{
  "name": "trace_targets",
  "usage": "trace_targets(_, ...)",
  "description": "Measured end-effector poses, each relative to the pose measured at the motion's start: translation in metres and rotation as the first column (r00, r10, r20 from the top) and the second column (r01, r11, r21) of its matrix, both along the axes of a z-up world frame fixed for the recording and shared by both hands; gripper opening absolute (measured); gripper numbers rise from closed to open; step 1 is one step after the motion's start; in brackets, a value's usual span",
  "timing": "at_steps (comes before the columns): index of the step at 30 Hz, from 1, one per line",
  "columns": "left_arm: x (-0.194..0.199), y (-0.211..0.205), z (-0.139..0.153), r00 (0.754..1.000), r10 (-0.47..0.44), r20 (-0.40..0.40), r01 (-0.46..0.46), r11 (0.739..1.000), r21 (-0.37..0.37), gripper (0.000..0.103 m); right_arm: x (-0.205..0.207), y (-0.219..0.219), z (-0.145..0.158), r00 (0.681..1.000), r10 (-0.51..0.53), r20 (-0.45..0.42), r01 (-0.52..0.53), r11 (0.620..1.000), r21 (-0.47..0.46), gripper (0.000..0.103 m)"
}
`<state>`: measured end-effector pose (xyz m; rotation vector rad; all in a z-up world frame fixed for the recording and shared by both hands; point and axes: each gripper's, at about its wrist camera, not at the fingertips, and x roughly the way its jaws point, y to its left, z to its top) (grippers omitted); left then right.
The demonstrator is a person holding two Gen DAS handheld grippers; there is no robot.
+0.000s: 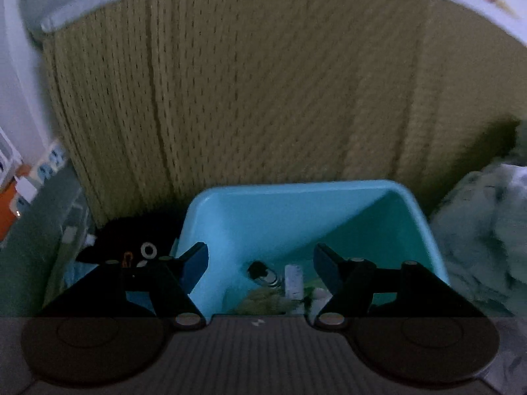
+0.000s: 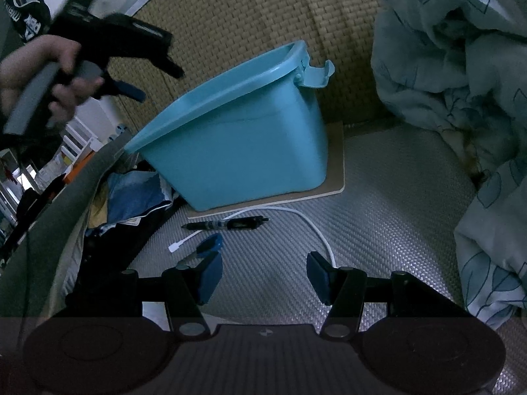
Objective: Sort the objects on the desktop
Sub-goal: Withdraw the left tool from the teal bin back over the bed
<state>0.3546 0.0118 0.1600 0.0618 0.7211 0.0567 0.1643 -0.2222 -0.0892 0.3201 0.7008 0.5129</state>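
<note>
A light blue plastic bin [image 2: 237, 138] stands on a thin board on the grey mat. In the left wrist view I look down into the bin [image 1: 296, 210]; several small objects [image 1: 283, 283] lie at its bottom. My left gripper [image 1: 260, 263] is open and empty above the bin; it also shows in the right wrist view [image 2: 131, 65], held in a hand. My right gripper [image 2: 263, 273] is open and empty, low over the mat. In front of it lie a black pen [image 2: 227, 223], a white cable [image 2: 313, 227] and a small blue object [image 2: 210, 243].
A crumpled pale blue quilt [image 2: 461, 82] fills the right side. A woven straw mat [image 2: 230, 16] lies behind the bin. Clothes and a dark toy [image 1: 131, 247] lie left of the bin. A power strip [image 1: 49, 164] sits at far left.
</note>
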Motion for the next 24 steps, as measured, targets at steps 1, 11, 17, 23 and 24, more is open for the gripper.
trace_targets(1,-0.011,-0.003,0.003,1.0,-0.019,0.023,0.018,1.0,0.004,0.074,0.0,0.0,0.0,1.0,0.0,0.001,0.0,1.0,0.0,0.061)
trace_targets(11,-0.126,-0.014,-0.011,0.982,-0.101,0.16,0.093,0.994,0.055,0.076,-0.001,0.0,0.001,1.0,0.001,0.005,-0.001,1.0,0.003,0.061)
trace_targets(17,-0.182,-0.009,-0.044,0.979,-0.09,0.182,0.082,0.995,0.051,0.076,-0.003,0.0,0.0,1.0,-0.006,0.011,0.006,1.0,0.0,0.061)
trace_targets(23,-0.219,-0.006,-0.081,0.966,-0.038,0.254,0.008,0.993,0.118,0.076,-0.007,-0.002,-0.002,0.999,-0.024,0.021,0.024,1.0,0.002,0.061)
trace_targets(24,-0.222,-0.006,-0.086,0.966,-0.037,0.256,0.006,0.993,0.12,0.076,-0.008,-0.002,-0.002,0.999,-0.028,0.026,0.028,1.0,0.004,0.061)
